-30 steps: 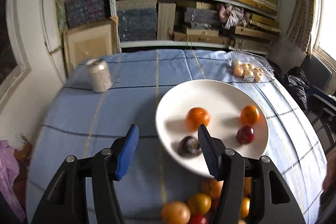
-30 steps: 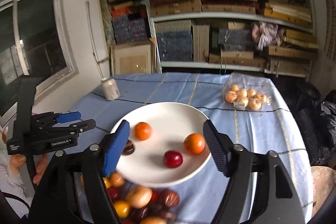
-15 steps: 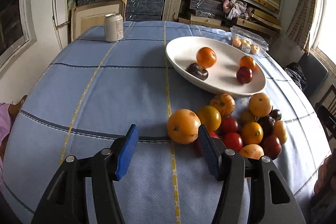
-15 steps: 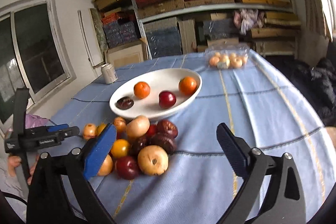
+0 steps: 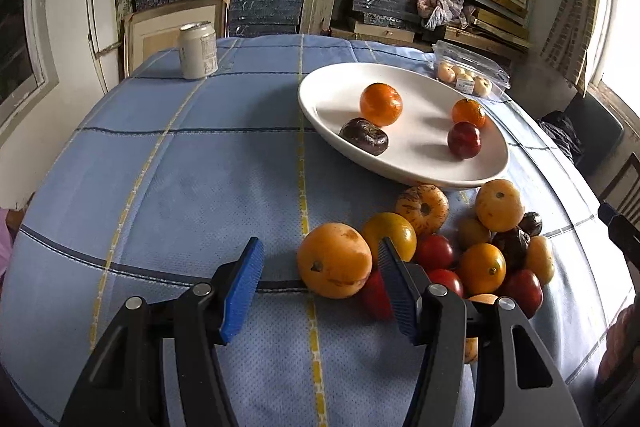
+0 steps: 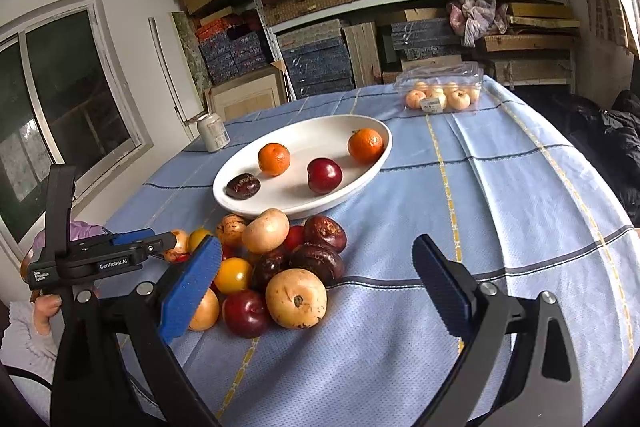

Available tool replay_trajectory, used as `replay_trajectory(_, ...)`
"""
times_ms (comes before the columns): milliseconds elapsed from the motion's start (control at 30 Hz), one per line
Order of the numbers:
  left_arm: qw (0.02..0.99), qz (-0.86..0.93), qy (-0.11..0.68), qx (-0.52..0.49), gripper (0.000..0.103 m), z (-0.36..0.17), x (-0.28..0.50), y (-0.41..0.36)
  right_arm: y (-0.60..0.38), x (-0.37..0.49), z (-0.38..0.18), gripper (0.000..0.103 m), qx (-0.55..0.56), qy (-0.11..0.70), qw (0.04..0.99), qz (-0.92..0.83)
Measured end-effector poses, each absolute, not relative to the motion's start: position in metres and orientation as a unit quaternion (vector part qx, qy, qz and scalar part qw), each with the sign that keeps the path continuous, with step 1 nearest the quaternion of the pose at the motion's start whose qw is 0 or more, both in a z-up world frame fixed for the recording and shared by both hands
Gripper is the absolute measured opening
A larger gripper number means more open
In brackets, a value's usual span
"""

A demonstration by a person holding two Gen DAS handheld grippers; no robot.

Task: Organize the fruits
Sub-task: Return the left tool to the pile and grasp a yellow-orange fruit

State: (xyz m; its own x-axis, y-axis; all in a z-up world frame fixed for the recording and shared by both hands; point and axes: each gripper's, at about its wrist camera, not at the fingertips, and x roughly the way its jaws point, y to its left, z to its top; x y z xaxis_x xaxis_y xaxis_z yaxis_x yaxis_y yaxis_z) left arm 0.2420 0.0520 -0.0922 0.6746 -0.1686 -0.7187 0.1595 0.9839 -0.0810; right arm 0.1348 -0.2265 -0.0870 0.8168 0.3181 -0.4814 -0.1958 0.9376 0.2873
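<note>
A white oval plate (image 5: 332,99) (image 6: 360,125) holds two oranges, a red plum and a dark fruit. A pile of several loose fruits (image 5: 460,243) (image 6: 276,259) lies on the blue cloth just in front of it. My left gripper (image 5: 320,287) is open and empty, low over the cloth, with a large orange (image 5: 334,259) between its fingertips, close to the right pad. My right gripper (image 6: 316,287) is open and empty, with a pale yellow fruit (image 6: 296,298) between its fingers. The left gripper also shows in the right wrist view (image 6: 120,251).
A drink can (image 5: 197,49) (image 6: 213,132) stands at the table's far left. A clear plastic box of pale fruits (image 5: 468,75) (image 6: 440,89) sits at the far right. Shelves of stacked boxes stand behind the table. A dark chair (image 5: 580,135) is at the right.
Both grippers have dropped from above the plate and pulled back to the loose fruit pile. The left gripper has edged closer to the large orange. Both stay open.
</note>
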Motion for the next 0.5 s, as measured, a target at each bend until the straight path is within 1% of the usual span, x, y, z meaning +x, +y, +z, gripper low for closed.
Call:
replay_trajectory(367, 0.910, -0.094, 0.405, -0.007, 0.061, -0.102, 0.255, 0.052, -0.227, 0.140, -0.090, 0.094, 0.113, 0.282, 0.943, 0.137)
replay_trajectory(500, 0.908, -0.096, 0.407, -0.010, 0.059, -0.104, 0.256, 0.055, -0.226, 0.141, -0.092, 0.094, 0.112, 0.286, 0.942, 0.137)
